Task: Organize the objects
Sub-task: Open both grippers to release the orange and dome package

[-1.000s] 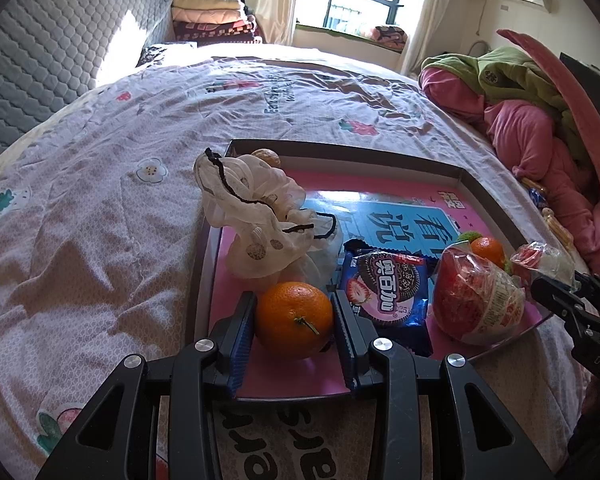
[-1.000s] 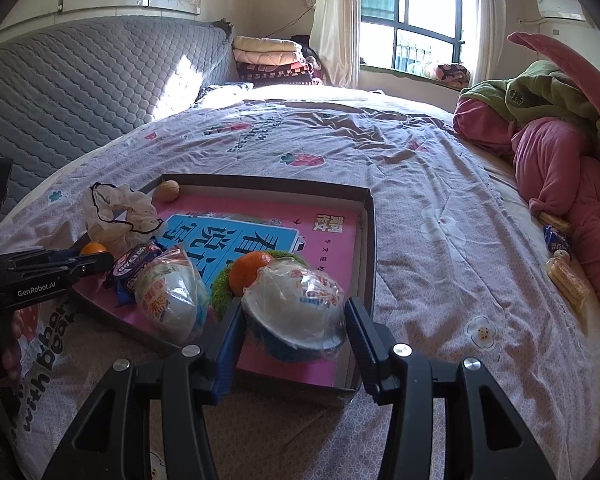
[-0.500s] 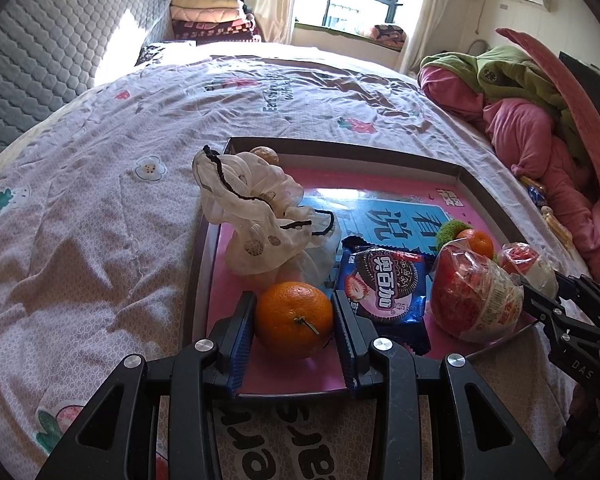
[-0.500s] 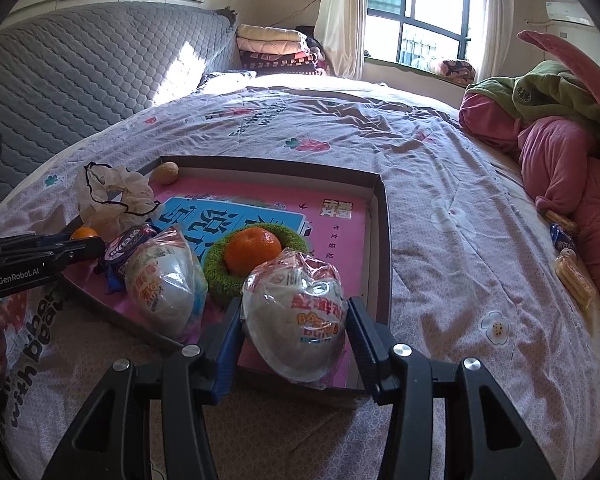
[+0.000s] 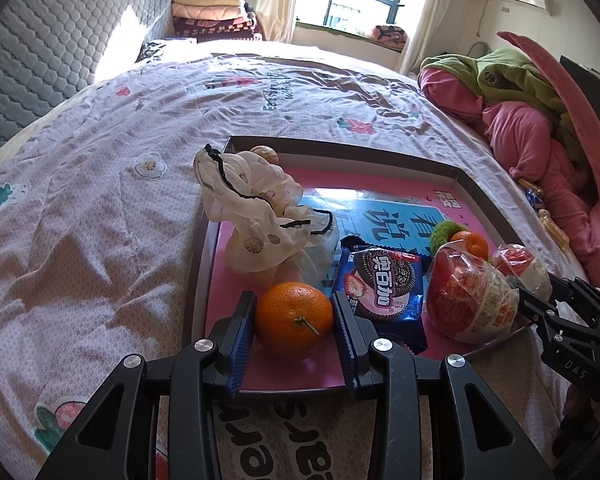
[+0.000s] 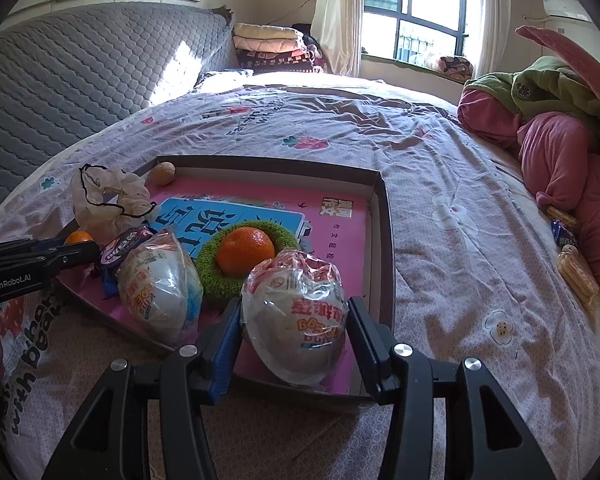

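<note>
Left tool: my left tool [image 5: 294,320] is closed narrow on an orange [image 5: 293,318] — both blue pads press its sides at the tray's near edge.
Right tool: my right tool [image 6: 296,338] grips a wrapped bowl [image 6: 296,326], tilted with its rim toward me, over the tray's near right corner; whether it touches the tray floor I cannot tell.
Tray: a shallow dark-rimmed box [image 6: 386,240] with a pink printed floor, lying on the bed [image 6: 440,168].
Second bowl: another wrapped bowl [image 6: 158,286] lies at 10 o'clock from the right tool, just beside the one I hold.
Green ring: a fuzzy green ring [image 6: 216,270] at 11 o'clock from the right tool, with a second orange [image 6: 245,250] sitting inside it.
Biscuit pack: a blue pack of biscuits [image 5: 382,290] lies at 1 o'clock from the left tool, touching the wrapped bowl on its right.
Cloth bag: a crumpled pale bag [image 5: 256,220] with a black cord stands at 12 o'clock from the left tool — just behind the held orange.
Walnut: a small brown nut [image 6: 162,173] sits in the tray's far left corner.
Clothes: pink and green garments [image 6: 556,120] are piled at 2 o'clock, well apart from the tray.
</note>
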### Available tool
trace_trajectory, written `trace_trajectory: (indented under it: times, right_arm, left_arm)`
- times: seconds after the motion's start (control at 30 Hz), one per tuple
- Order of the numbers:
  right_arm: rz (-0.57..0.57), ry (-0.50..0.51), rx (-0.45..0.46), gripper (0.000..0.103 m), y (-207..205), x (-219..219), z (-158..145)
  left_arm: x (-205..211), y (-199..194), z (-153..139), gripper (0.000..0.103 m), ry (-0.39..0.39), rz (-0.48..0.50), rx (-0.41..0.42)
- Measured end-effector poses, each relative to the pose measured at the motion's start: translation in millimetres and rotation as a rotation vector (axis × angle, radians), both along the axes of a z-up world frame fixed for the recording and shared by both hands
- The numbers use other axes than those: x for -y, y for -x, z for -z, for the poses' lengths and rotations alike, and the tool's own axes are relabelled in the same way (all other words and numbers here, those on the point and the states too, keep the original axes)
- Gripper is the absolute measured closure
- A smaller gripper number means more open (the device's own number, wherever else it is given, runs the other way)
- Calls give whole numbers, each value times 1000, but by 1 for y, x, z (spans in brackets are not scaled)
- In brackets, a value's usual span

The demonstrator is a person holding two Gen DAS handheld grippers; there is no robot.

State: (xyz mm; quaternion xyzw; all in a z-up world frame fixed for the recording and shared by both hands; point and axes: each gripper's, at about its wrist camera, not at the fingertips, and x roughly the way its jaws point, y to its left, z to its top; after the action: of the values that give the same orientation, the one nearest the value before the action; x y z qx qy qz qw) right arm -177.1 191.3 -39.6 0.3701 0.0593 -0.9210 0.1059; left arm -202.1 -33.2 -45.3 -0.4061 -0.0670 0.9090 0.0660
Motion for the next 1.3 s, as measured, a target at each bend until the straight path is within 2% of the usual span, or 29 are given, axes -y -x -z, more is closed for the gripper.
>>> trace_trajectory:
  times: [0.3,0.4,0.5,0.67,1.13,1.3]
  right_arm:
    - [3,3,7,50,-2,-2,-2]
    - [6,3,3,42,-2,-2,-2]
    - [2,7,0,42,-4,-2,-3]
    - [0,9,-7,40,-6,0,-6]
    - [-1,35,-46,32,-11,-2,-21]
    - [-6,45,-62,31,-15,-2,-27]
  left_arm:
    - [-1,-1,-3,64,8,-4,-4]
    - [-1,-2,-5,64,13,-6,-6]
    - [-2,-4,-8,63,18,-9,-15]
    - [-3,-7,-16,57,24,-15,-36]
    - [-6,-17,-36,51,35,-35,-52]
    - [-9,-23,-47,45,38,-43,-69]
